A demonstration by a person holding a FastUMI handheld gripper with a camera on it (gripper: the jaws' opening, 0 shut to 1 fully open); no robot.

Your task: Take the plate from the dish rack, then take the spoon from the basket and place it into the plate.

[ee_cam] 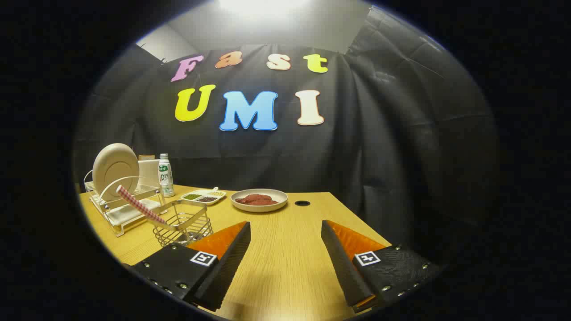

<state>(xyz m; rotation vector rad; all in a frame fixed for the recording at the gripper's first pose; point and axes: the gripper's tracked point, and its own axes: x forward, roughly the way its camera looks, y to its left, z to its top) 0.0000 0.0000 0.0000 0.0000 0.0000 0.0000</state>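
Over the worktop [285, 249] near edge, hand-held gripper [285, 232] hangs wide open, empty. Plate [115, 168] stands upright in dish rack [122, 209] at far left corner; spoon [140, 206] leans in wire basket [185, 223] beside it. Risk: the reach for the plate passes close by the basket, so a finger could snag the handle.

Counter layout ahead of the claw

The claw [285, 229] hangs spread wide over the wooden counter [285, 258], nothing between its fingers; just ahead of the left finger stands the wire basket [184, 225] with the checked-handled spoon [139, 204] leaning out leftward, and behind it the metal dish rack [122, 209] holds the round pale plate [115, 169] upright, a plastic bottle [166, 175] beside the rack, then a divided tray [203, 196] and a shallow filled dish [259, 199] further right
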